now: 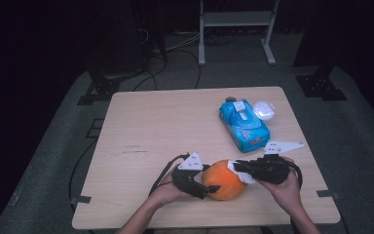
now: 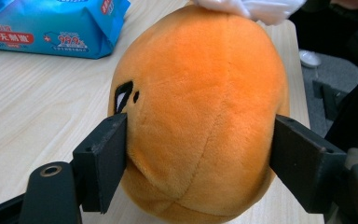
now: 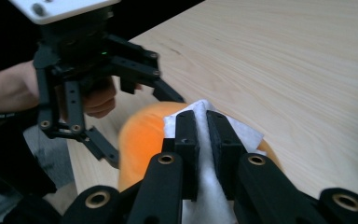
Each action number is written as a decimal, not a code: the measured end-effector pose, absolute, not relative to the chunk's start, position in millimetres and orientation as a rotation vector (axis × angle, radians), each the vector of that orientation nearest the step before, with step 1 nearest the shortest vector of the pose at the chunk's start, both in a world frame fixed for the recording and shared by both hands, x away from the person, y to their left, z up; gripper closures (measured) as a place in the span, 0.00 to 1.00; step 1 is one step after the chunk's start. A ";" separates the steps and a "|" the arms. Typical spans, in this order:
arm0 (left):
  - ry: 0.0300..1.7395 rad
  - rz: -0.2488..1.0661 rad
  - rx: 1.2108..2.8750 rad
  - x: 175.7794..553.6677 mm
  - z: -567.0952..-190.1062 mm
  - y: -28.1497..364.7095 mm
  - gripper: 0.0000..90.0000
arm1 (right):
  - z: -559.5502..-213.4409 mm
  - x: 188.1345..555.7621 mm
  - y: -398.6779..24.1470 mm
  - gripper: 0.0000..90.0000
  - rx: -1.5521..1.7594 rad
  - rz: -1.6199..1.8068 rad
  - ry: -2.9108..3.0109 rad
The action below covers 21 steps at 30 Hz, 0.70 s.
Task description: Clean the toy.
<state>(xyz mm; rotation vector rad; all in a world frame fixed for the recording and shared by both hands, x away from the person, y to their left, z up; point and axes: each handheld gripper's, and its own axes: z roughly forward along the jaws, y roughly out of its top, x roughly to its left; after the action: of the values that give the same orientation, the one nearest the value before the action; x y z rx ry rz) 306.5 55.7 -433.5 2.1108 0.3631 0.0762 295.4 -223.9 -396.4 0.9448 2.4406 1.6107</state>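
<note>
Left tongs (image 1: 213, 187) clamp orange plush (image 1: 224, 179) from its near-left side, jaws pressed into fabric on both flanks. Plush sits on tabletop (image 1: 151, 126) near front edge, between both hands. Egg-shaped, soft, short-pile orange, faint seams; small black-and-white eye (image 2: 123, 94) in left gripper view. Long axis there runs away from camera; high view shows it lying roughly left to right. Right tongs (image 1: 235, 166) pressed together, pinching white wipe (image 1: 241, 173) against plush's upper right. Blue wipe pack (image 1: 244, 124) farther back right, well apart.
</note>
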 end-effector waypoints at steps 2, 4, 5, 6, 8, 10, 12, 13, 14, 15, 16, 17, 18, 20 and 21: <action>0.371 0.065 2.102 307.7 -434.6 57.7 0.26 | -393.7 292.4 -218.9 0.92 0.909 1.568 2.442; 0.375 0.062 2.095 308.3 -435.1 59.0 0.26 | -395.9 294.6 -223.0 0.92 0.936 1.571 2.436; 0.374 0.065 2.094 308.0 -434.6 58.9 0.26 | -398.6 296.8 -226.9 0.92 0.956 1.563 2.429; 0.372 0.068 2.091 307.5 -434.1 58.2 0.26 | -401.4 298.7 -231.4 0.92 0.982 1.560 2.423; 0.364 0.080 2.092 306.0 -432.3 55.7 0.26 | -404.3 300.7 -238.5 0.92 1.028 1.576 2.409; 0.355 0.097 2.097 304.4 -430.9 53.3 0.26 | -403.1 299.3 -238.6 0.92 1.024 1.575 2.403; 0.356 0.101 2.102 303.7 -430.2 51.7 0.26 | -400.1 297.1 -232.5 0.92 1.006 1.589 2.408; 0.355 0.103 2.102 303.6 -430.1 51.3 0.27 | -398.8 296.2 -228.5 0.92 0.987 1.594 2.411; 0.356 0.104 2.103 303.7 -430.0 51.1 0.27 | -397.5 295.5 -224.1 0.92 0.968 1.616 2.418; 0.356 0.105 2.103 303.7 -430.0 50.8 0.27 | -395.7 294.1 -219.0 0.92 0.951 1.626 2.429; 0.355 0.108 2.104 303.4 -429.9 50.6 0.27 | -394.0 292.8 -214.0 0.92 0.919 1.619 2.437; 0.353 0.111 2.108 303.3 -429.7 50.9 0.27 | -392.7 291.3 -209.6 0.92 0.896 1.610 2.442; 0.355 0.112 2.107 303.2 -429.9 51.2 0.27 | -391.6 290.0 -206.6 0.92 0.880 1.596 2.448; 0.361 0.111 2.093 303.1 -429.5 52.7 0.28 | -390.9 289.7 -206.6 0.92 0.870 1.573 2.447; 0.358 0.108 2.091 303.5 -428.4 53.5 0.29 | -391.3 290.7 -209.0 0.92 0.884 1.570 2.439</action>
<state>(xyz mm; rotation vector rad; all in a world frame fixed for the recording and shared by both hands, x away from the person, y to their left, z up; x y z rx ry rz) 303.5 53.5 -428.4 2.0908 0.3576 0.1085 290.7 -209.0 -391.3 0.8836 2.4387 1.5703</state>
